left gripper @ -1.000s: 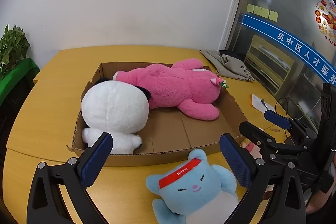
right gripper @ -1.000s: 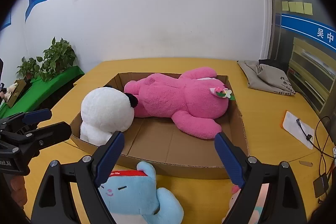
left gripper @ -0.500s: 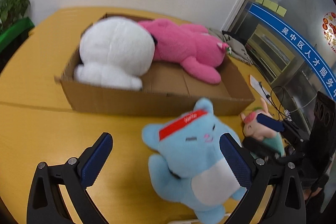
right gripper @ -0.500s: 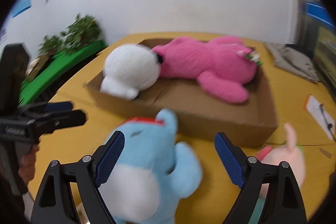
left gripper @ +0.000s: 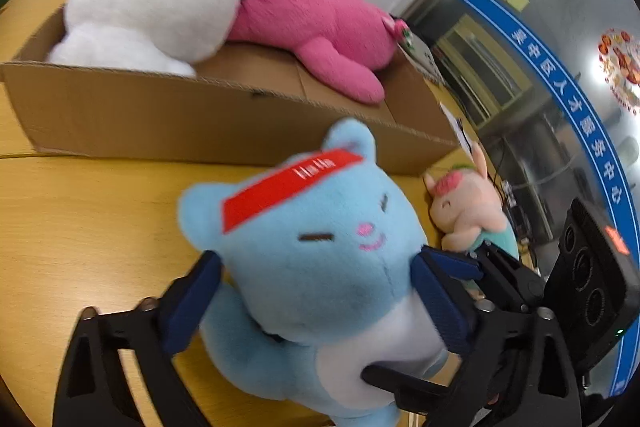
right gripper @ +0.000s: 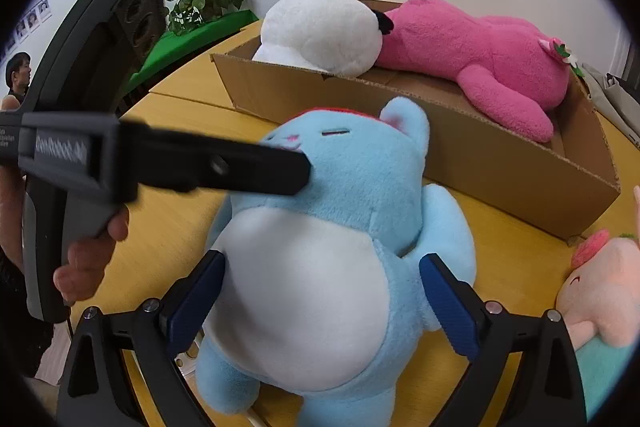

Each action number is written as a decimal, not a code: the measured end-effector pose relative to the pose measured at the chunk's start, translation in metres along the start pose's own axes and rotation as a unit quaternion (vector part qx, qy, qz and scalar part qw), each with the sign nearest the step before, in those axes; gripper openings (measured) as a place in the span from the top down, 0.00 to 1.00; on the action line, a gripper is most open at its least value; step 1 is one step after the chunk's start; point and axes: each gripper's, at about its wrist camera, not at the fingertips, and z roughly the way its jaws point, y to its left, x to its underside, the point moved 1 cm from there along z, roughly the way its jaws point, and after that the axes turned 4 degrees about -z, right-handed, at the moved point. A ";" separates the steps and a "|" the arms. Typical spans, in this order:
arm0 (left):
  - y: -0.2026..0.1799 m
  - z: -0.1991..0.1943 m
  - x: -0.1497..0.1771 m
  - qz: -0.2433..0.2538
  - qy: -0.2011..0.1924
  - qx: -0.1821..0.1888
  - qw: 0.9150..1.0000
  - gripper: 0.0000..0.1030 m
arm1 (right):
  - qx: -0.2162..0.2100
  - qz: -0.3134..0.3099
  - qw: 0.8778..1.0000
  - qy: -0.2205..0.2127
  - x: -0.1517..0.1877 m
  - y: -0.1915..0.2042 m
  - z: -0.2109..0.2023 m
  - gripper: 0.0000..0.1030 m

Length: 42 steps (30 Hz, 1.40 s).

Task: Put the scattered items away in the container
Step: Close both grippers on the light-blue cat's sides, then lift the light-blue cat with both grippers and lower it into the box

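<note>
Blue plush (left gripper: 320, 259) between both grippers' fingers (right gripper: 192, 303)

Yellow wooden table (left gripper: 80, 227), cardboard box (left gripper: 200, 123), blue plush (left gripper: 320, 267), pink doll (left gripper: 468, 211)

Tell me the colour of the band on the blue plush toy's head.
Red with small white lettering, on the blue plush toy; clearest in the left wrist view.

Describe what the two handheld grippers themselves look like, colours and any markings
Both are matte black, angular plastic frames with silver screws. Each left gripper and right gripper finger carries a ribbed dark-blue pad. The left one's body bears white lettering, too blurred to read, and round recesses; a bare hand grips its handle.
</note>
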 end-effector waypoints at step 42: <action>-0.030 0.039 -0.213 0.140 -0.064 -0.042 0.987 0.27 | 0.015 0.127 0.986 -0.112 -0.134 -0.107 0.047 0.44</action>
